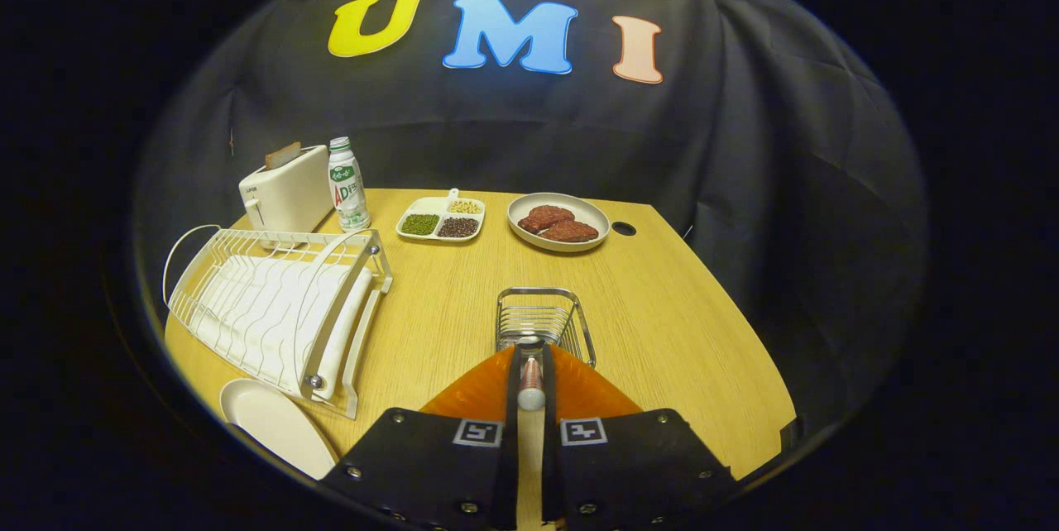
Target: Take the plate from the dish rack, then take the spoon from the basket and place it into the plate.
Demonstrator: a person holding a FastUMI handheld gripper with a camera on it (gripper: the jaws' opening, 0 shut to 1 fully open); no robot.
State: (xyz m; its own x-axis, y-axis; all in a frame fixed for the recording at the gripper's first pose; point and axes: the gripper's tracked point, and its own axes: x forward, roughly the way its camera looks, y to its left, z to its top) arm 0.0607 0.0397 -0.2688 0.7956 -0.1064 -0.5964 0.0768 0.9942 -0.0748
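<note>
**A:** Where is the spoon [530, 389] now?

**B:** Pinched in the gripper [530, 346]. Jaws clenched on the thin handle, one from each side. Held right at the near rim of the basket [542, 318], just over the wires.

**A:** Why grab by the handle?

**B:** Thin and easy to squeeze there. Keeps the scoop end free for setting down too. Can't see the scoop end, though, so hard to say how it hangs.

**A:** And the plate [277, 423]?

**B:** Already out of the dish rack [273, 308]. Lying flat on the bench [662, 316], left of the basket and nearer than it. Flat and face up, so ready to catch a spoon.

**A:** Why put down just there?

**B:** Probably a short trip from the rack. Also a short trip from the basket. Open bench all the way between, with nothing to bump.

**A:** Anything else around?

**B:** Far beyond the basket, a dish of meat [558, 221] and a tray of beans [440, 218]. Beyond and left of the basket, a bottle [347, 184] and a toaster [285, 196]. All well out of the way.

**A:** So what next, maybe?

**B:** Lift clear of the basket wires first. Then swing left and back toward the plate. Keep squeezing hard, since a thin, smooth handle could slip or twist. Go low before letting go, so no clatter and no bounce off the plate.
</note>
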